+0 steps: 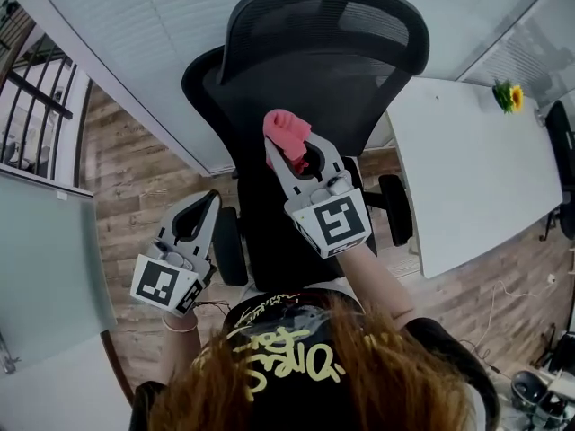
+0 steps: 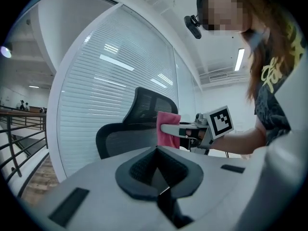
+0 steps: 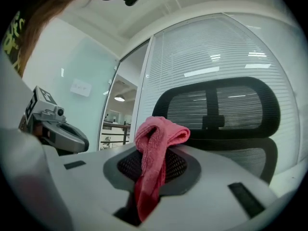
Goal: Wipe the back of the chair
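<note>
A black mesh office chair [image 1: 319, 70] stands in front of me, its back and headrest [image 3: 226, 105] facing me. My right gripper [image 1: 289, 146] is shut on a pink cloth [image 1: 286, 133], held up close to the middle of the chair back; whether the cloth touches the mesh I cannot tell. The cloth [image 3: 154, 162] bunches over the jaws in the right gripper view. In the left gripper view the cloth [image 2: 168, 128] shows against the chair back [image 2: 144, 114]. My left gripper [image 1: 199, 206] hangs lower left of the chair, shut with nothing in it.
A white table [image 1: 476, 169] with a small yellow flower [image 1: 509, 97] stands to the right of the chair. White blinds on a glass wall [image 1: 135, 25] lie behind it. A railing [image 1: 36, 97] is at the far left. The floor is wood plank [image 1: 126, 178].
</note>
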A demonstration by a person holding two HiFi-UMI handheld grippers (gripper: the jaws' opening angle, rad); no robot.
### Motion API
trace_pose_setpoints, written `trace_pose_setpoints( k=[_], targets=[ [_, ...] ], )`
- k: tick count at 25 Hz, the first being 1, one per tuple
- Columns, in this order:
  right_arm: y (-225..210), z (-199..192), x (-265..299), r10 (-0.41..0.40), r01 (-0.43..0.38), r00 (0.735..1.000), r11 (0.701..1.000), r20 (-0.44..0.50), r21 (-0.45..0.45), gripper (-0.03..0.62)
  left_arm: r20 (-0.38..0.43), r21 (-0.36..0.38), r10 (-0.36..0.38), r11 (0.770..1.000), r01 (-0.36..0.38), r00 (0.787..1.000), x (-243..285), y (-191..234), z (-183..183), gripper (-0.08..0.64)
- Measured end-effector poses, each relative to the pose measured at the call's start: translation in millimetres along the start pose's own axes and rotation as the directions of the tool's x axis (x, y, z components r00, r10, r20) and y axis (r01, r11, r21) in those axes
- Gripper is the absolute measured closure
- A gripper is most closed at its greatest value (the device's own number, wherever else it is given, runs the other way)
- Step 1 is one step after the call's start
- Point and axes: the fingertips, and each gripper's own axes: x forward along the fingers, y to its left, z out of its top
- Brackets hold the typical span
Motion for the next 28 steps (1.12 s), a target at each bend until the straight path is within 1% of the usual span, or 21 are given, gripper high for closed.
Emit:
trace_pose_setpoints(
  k=[6,10,15,23,28],
  targets=[
    [-23.4,3.8,-34.9,0.005,-0.005,1.000,1.000,-0.002,0.002,0.526,0.012,0.003,-0.023,1.000,0.023,1.000,28.3,-30.2,7.2,0.566],
    [-41.0,-3.5,-57.5,-0.002,0.002,1.000,0.998,0.001,0.060,0.526,0.017,0.007,-0.027,1.000,0.026,1.000,44.6,-47.6,9.5,0.566],
    [-64.2,-8.2,-85.6,-0.023,0.024,1.000,0.997,-0.012,0.078,0.526,0.026,0.011,-0.028,1.000,0.028,0.999,60.8,-68.8,14.9,0.566],
    [-107.4,-15.3,-125.0,-0.071,0.072,0.997,0.994,-0.021,0.078,0.526,0.049,0.028,-0.028,0.999,0.027,0.998,82.5,-97.4,22.0,0.566],
    [-120.8,-23.1,-144.0,-0.078,0.080,0.996,0.994,-0.037,0.070,0.526,0.054,0.032,-0.030,0.999,0.028,0.998,94.0,-112.3,24.3,0.566]
  ],
)
